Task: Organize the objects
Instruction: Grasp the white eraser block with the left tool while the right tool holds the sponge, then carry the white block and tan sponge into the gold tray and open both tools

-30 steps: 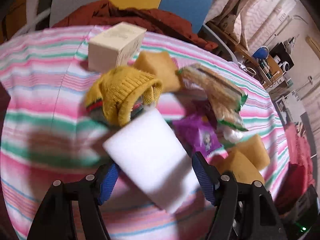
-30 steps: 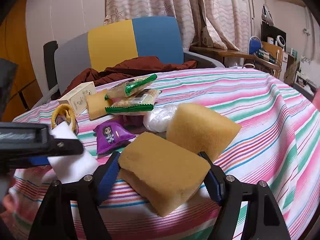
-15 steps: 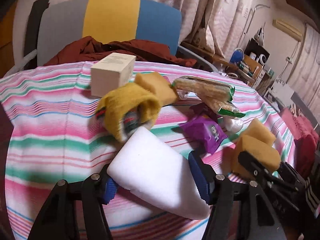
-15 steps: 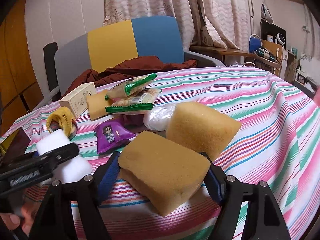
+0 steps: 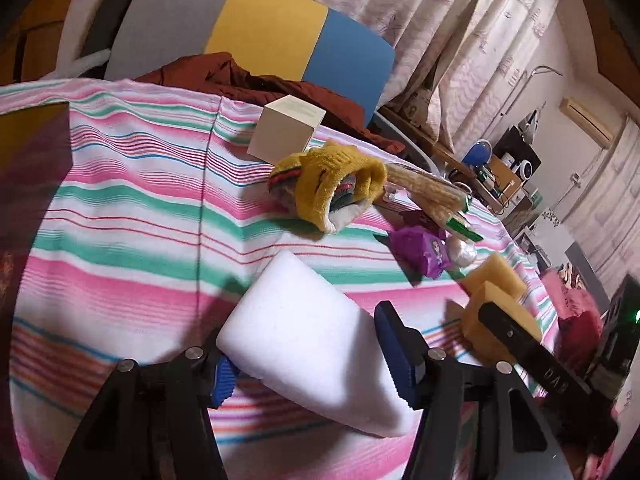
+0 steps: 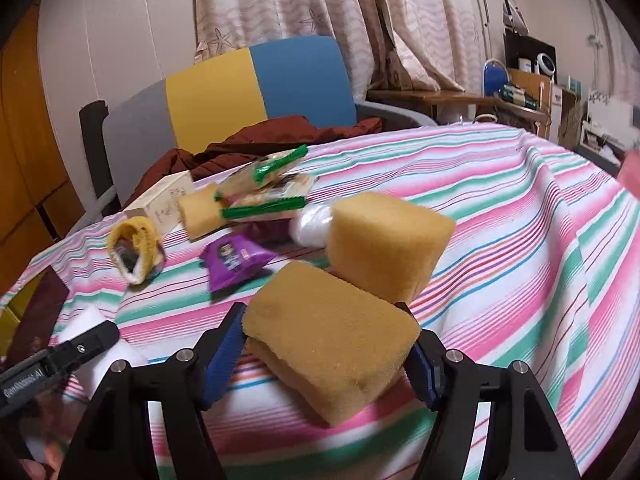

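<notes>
Two grippers, each clamped on one block: left gripper (image 5: 308,360) on white foam block (image 5: 316,344), right gripper (image 6: 324,356) on tan sponge (image 6: 332,344). Beyond, over striped cloth (image 6: 520,240): second tan sponge (image 6: 384,240), third (image 6: 198,216), one purple packet (image 6: 232,258), one yellow sock (image 6: 138,250), one cream box (image 5: 286,128).

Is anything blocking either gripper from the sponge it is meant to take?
Nothing visible does. The left gripper already holds the white sponge between its blue pads, and the right gripper holds a yellow sponge the same way.
</notes>
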Demonstrator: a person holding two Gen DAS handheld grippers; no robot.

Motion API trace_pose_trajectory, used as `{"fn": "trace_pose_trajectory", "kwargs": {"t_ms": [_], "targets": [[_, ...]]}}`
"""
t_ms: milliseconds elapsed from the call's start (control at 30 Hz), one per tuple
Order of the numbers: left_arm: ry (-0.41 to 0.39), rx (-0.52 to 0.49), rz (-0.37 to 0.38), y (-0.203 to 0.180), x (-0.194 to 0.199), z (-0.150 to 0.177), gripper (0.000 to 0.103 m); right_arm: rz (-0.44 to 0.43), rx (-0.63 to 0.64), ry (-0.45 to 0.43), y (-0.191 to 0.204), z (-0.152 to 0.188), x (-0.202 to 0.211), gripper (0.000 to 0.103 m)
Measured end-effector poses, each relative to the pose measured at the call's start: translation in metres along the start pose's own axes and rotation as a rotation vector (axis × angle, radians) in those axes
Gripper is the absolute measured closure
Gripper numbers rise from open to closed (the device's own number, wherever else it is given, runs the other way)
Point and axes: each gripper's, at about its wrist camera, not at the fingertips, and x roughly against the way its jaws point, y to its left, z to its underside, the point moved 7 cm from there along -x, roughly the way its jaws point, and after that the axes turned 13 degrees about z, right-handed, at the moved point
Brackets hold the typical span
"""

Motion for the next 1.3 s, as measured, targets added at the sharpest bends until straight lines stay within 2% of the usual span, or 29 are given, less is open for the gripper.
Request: {"fn": "trace_pose_trajectory", "kwargs": {"t_ms": [133, 200, 233, 333, 433, 533, 867, 1067, 1300], "targets": [[0.007, -0.03, 0.004, -0.006, 0.012, 0.008, 0.043, -0.038, 0.0, 0.018, 0.013, 0.0, 0.012, 0.031], [0.007, -0.023, 0.039, -0.009, 0.021, 0.01, 0.046, -0.048, 0.019, 0.014, 0.021, -0.001, 0.02, 0.031], [0.002, -0.015, 0.054, -0.01, 0.025, 0.011, 0.059, -0.053, 0.026, 0.01, 0.025, -0.001, 0.024, 0.031], [-0.003, 0.01, 0.115, -0.014, 0.04, 0.012, 0.066, -0.066, 0.039, 0.005, 0.034, 0.0, 0.032, 0.031], [0.008, -0.016, 0.14, -0.02, 0.048, 0.016, 0.07, -0.076, 0.056, 0.005, 0.045, 0.002, 0.038, 0.031], [0.008, 0.019, 0.185, -0.021, 0.058, 0.017, 0.078, -0.079, 0.075, 0.007, 0.055, 0.007, 0.043, 0.031], [-0.039, 0.055, 0.236, -0.026, 0.097, 0.011, 0.081, -0.107, 0.058, 0.012, 0.069, 0.006, 0.062, 0.031], [-0.13, 0.051, 0.203, -0.014, 0.148, 0.0, 0.081, -0.196, 0.067, 0.011, 0.096, 0.006, 0.087, 0.031], [-0.239, 0.127, 0.066, 0.048, 0.206, -0.016, 0.081, -0.358, 0.133, 0.012, 0.16, 0.018, 0.127, 0.031]]}}
